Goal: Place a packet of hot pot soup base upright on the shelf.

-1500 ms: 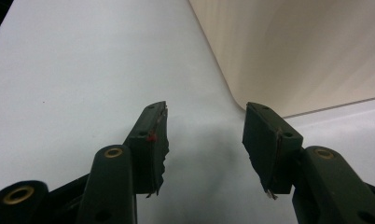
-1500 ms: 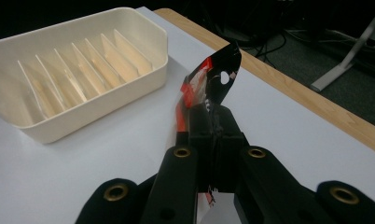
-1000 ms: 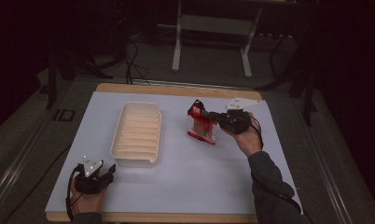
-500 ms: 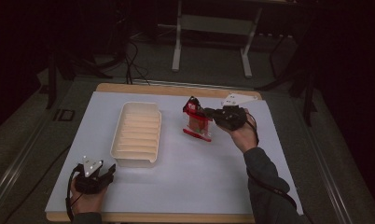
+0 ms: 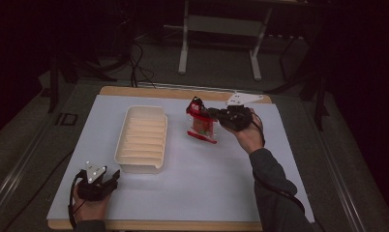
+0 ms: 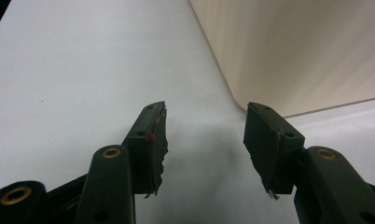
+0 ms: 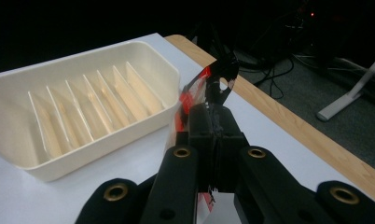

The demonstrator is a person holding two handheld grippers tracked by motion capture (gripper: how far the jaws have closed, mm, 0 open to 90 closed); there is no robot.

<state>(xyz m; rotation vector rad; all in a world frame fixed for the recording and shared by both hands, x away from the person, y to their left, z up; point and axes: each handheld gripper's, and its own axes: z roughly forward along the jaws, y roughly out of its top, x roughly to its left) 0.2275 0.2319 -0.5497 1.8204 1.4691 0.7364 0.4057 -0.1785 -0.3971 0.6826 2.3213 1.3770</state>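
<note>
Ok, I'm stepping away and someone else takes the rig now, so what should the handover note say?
Right tongs: shut on the red packet, gripping its top edge; the packet's bottom looks at or just above the mat, to the right of the cream slotted tray.
Left tongs: open, holding nothing, resting on the white mat near the tray's near corner.
Done: packet picked up.
Left: probably slotting the packet into the tray; every slot looks bare so far.

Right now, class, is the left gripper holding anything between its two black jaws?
No: in the left gripper view the left gripper has its jaws standing apart, with nothing but the bare white tabletop between them.
</note>
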